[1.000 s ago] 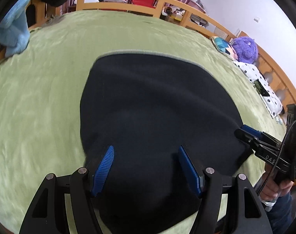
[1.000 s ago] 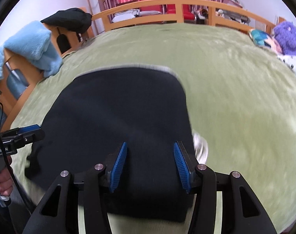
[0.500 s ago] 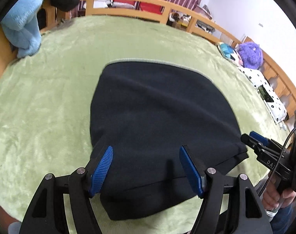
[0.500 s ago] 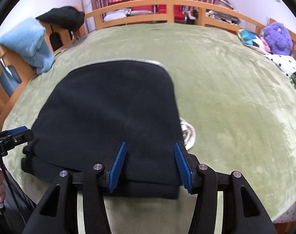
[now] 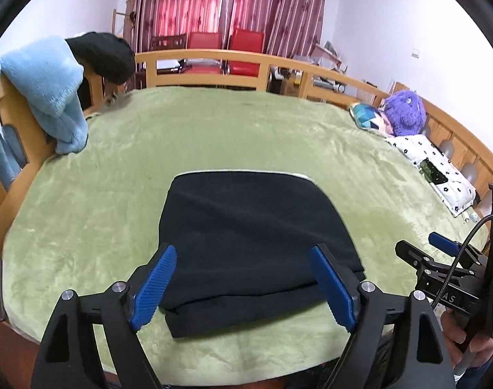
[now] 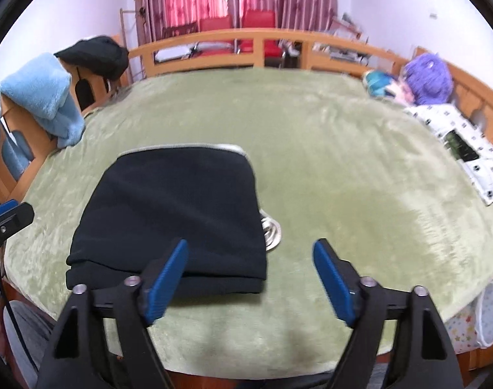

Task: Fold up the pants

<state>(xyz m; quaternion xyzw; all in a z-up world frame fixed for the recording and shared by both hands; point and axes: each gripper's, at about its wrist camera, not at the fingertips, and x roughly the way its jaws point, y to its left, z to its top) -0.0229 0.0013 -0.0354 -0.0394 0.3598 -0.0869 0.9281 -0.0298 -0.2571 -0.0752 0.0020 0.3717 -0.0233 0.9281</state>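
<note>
Dark, soft knit pants (image 5: 246, 236), folded into a rounded-cornered stack with a pale waistband edge, are lying on a plush green bed cover (image 5: 214, 136). The left gripper (image 5: 243, 283) and right gripper (image 6: 249, 280) are hovering over its near edge, ribbed blue pads opening, nothing between them.

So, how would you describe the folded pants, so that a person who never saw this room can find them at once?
Look at the green blanket covering the big wooden-railed bed. Near its front edge lies one dark, flat, folded bundle, the pants, with a thin grey band along the far edge. The other dark garment hangs on the rail corner beside a blue towel, not on the blanket.
</note>
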